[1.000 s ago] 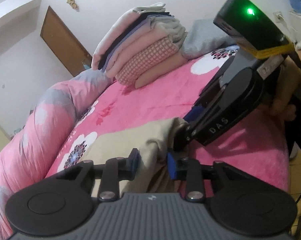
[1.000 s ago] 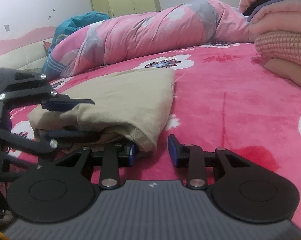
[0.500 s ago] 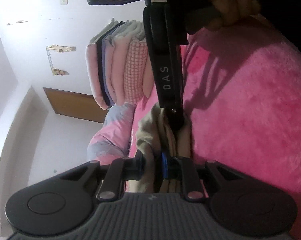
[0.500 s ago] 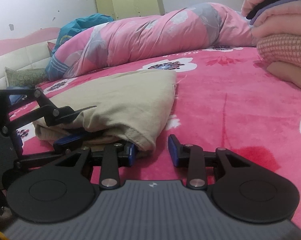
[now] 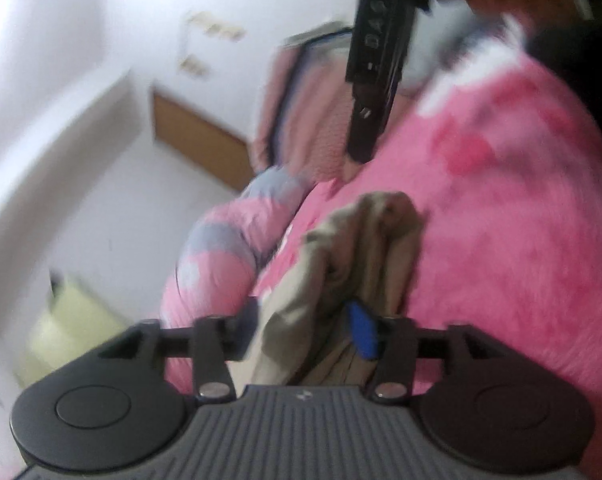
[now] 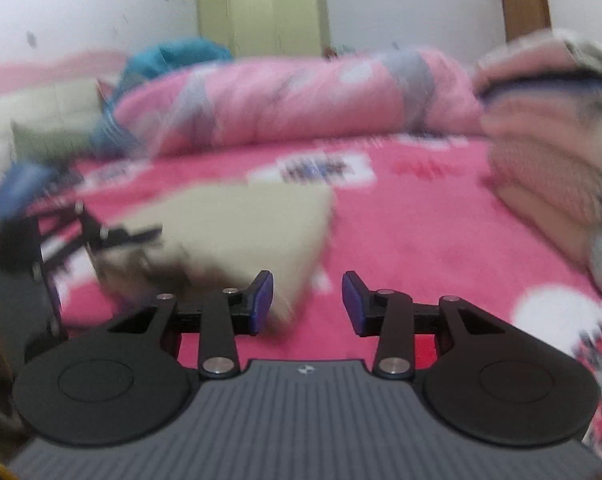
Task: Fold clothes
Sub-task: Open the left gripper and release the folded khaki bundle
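Lying folded on the pink bed (image 6: 421,248): beige garment (image 6: 241,228), soft, limp. Left tongs (image 5: 307,326) pinching its bunched edge; right tongs (image 6: 307,300) gaping, empty. Gripping layered edges advisable.

Both views heavily motion-blurred, soft indoor light, no hard glare. Left wrist view: bright white wall (image 5: 81,80) washed out, fuzzy pink bed blanket (image 5: 521,220) smeared, crumpled beige cloth garment (image 5: 365,248) soft. Right wrist view: floral prints on blanket streaked sideways, stacked folded pink clothes pile (image 6: 549,128) ghosted, pale yellow-green wardrobe (image 6: 265,8) blurry. Only the near black gripper bodies are sharp. Fisheye bends edges; corners vignette dark.
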{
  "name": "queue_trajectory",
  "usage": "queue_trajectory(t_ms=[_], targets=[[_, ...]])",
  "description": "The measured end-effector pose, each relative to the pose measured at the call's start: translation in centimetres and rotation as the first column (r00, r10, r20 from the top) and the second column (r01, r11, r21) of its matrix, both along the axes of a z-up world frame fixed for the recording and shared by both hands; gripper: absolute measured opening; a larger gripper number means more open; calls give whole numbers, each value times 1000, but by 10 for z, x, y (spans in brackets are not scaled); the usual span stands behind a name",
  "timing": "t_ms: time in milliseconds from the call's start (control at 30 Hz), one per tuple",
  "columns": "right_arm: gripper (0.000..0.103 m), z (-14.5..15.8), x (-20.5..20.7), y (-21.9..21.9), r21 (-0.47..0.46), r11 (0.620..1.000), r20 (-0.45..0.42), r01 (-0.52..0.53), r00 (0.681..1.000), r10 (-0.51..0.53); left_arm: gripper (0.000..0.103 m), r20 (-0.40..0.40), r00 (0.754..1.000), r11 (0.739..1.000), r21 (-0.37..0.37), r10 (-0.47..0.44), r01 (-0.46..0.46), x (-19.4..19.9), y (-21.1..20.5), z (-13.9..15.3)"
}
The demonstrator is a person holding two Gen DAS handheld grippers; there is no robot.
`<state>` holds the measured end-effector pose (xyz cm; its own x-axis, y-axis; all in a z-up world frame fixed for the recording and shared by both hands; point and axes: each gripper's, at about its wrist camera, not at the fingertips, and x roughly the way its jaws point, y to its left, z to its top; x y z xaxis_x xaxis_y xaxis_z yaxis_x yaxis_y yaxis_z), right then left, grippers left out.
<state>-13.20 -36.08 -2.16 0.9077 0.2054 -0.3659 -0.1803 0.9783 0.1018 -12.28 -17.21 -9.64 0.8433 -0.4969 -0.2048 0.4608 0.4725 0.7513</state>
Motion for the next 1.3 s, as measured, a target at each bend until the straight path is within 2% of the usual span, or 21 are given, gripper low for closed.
queue_trajectory(t_ms=[67,133,233,300,333,400,433,567,733,800,900,1067,1133,1200,1300], targets=[[36,8,8,15,15,999,49,-46,998,46,58,-129,991,994,-102,26,-40,-1,17,15],[34,7,17,30,17,995,71,-94,993,93,57,-199,979,978,-190,52,-90,-2,38,24],[33,-19,27,43,4,991,16,-135,991,135,57,-278,956,934,-310,91,-179,2,60,34],[33,-42,30,46,3,991,-24,-137,990,137,52,-322,939,912,-339,118,-231,13,66,33],[33,-47,26,46,0,991,2,-134,991,134,48,-344,930,901,-350,131,-256,19,68,32],[33,-44,25,50,-32,991,5,-128,992,128,46,-390,910,895,-341,143,-287,29,76,25],[33,-43,25,53,-58,990,3,-130,991,130,46,-400,906,894,-343,138,-287,32,80,21],[32,-44,26,58,-128,980,2,-153,988,154,47,-352,926,918,-303,141,-255,25,80,6],[32,-50,25,67,-216,963,29,-162,985,172,49,-366,920,921,-292,143,-259,19,79,-1],[32,-49,23,67,-224,961,27,-160,985,171,49,-373,917,921,-288,143,-261,16,79,-3],[33,-31,20,71,-245,957,-1,-156,987,161,48,-410,904,902,-333,123,-274,10,94,12],[33,8,9,74,-269,950,78,-157,980,184,49,-394,916,851,-454,74,-265,-4,119,44],[33,15,15,74,-261,954,95,-146,980,176,50,-386,920,839,-480,62,-258,2,117,54],[32,15,25,74,-250,960,94,-127,983,155,50,-384,921,830,-494,58,-258,13,109,62],[32,-7,42,69,-212,971,22,-112,993,120,52,-452,889,837,-457,72,-300,39,90,57]])
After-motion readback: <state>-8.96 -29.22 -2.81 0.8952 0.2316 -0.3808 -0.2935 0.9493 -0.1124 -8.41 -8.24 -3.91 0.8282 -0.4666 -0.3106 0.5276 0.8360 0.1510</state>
